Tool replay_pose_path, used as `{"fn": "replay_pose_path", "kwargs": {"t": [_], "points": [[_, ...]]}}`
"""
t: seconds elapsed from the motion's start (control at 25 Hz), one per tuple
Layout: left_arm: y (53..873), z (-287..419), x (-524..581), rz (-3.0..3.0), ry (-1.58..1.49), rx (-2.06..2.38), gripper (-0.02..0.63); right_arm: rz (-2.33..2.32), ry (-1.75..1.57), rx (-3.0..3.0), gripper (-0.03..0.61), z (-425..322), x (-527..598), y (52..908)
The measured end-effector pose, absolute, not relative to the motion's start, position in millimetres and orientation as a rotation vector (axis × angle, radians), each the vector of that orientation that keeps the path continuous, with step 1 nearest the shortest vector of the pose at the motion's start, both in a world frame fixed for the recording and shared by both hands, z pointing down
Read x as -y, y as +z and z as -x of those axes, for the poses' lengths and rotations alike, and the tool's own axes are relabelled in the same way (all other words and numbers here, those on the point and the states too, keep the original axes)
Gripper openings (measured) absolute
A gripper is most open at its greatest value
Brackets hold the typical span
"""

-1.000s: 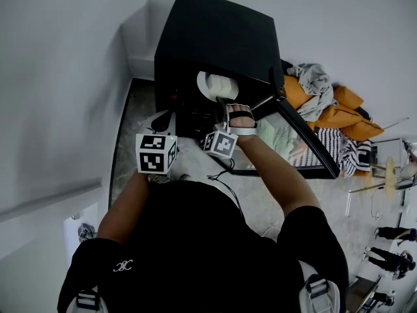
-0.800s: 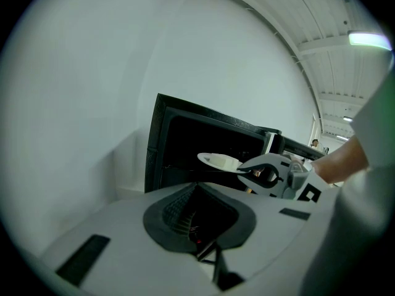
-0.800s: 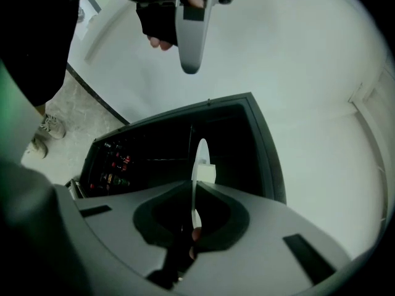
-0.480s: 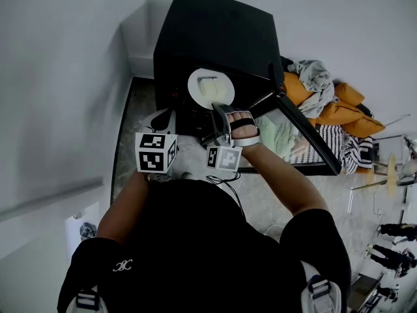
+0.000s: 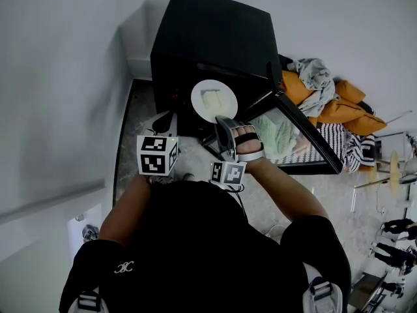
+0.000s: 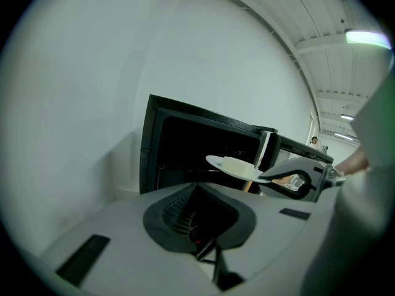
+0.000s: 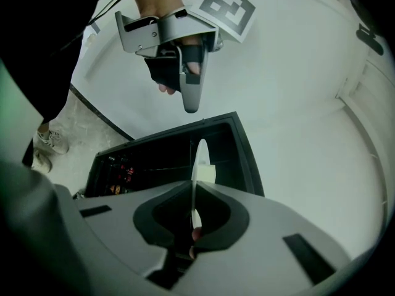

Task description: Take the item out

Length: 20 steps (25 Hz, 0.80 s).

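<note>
The left gripper [image 7: 191, 105] hangs idle just left of the oven mouth, its jaws pressed together on nothing. If it drifts rightward it could knock the plate's free edge.

The white plate [image 5: 199, 94] sits level at the mouth of the black oven [image 5: 215, 31], with a pale block [image 5: 213, 100] lying loose on top. The right gripper [image 5: 222, 120] has its jaws clenched on the near rim only. That one-sided pinch is the main risk. I judge that any roll of the wrist, or a quick pull, would tilt the plate and let the block slide off. The plate could also pivot in the jaws.

Further right, the open door [image 5: 301, 142] swings out close beside the right hand [image 5: 246, 137], so a sideways pull could catch its edge. The oven's front frame is also close by. The free room is straight back toward the person, between the two grippers and above the speckled floor [image 5: 130, 129].
</note>
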<state>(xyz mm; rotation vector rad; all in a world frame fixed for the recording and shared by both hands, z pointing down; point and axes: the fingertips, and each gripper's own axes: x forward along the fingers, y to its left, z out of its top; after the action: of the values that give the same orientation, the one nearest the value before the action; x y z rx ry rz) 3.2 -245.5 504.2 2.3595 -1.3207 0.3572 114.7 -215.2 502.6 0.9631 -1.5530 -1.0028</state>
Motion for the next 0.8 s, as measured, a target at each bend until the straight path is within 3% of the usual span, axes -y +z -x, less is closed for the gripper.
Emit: {"fn": "replay_pose_path", "kwargs": {"t": [0.8], "points": [[503.8, -32.3, 246.5, -2.407, 0.383, 1.246, 0.008, -0.947, -1.001, 1.544, 0.020, -130.7, 199.1, 498.4]]}}
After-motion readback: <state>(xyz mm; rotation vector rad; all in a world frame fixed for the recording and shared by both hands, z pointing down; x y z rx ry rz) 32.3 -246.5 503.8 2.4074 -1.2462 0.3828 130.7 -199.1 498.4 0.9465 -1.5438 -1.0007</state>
